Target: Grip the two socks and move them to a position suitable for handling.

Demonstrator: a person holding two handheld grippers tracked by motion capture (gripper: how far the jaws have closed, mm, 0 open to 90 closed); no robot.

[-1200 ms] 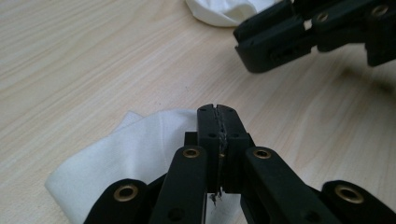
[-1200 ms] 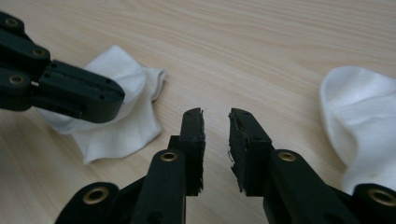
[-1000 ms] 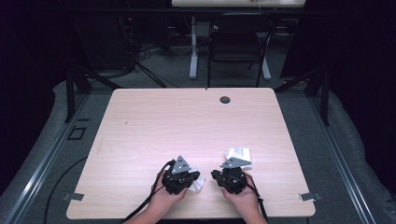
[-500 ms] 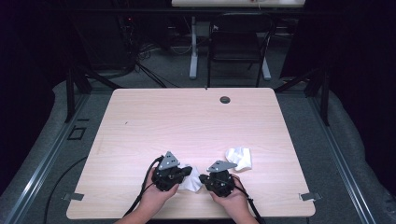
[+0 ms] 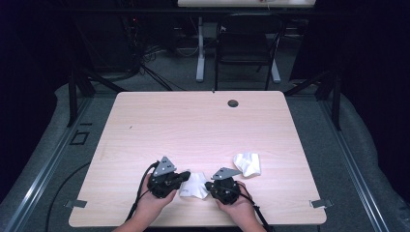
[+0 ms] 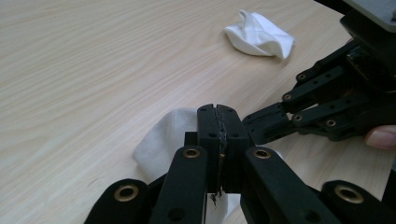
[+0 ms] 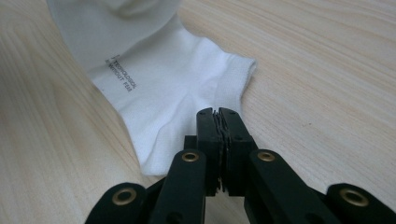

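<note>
A white sock point(image 5: 194, 186) lies low over the light wooden table point(image 5: 193, 125) near its front edge, stretched between my two grippers. My left gripper point(image 5: 185, 177) pinches the sock's left side; in the left gripper view its jaws point(image 6: 218, 122) are pressed together with the white sock point(image 6: 161, 142) showing under them. My right gripper point(image 5: 208, 185) holds the sock's right side; its jaws point(image 7: 218, 117) are closed on the cuff of the white sock point(image 7: 154, 79), which carries small printed text. A second white sock point(image 5: 247, 164) lies crumpled behind the right gripper, and the second sock point(image 6: 259, 33) shows far off.
A dark round grommet point(image 5: 233, 103) sits near the table's far edge. Beyond the table stand a black chair point(image 5: 247, 48) and a desk leg point(image 5: 200, 48) on grey floor. The other hand's right gripper point(image 6: 327, 107) fills the right side of the left gripper view.
Both grippers have drawn toward the front edge and shifted left with the sock between them. The left one went further left, spreading the sock. The crumpled sock stayed put.
</note>
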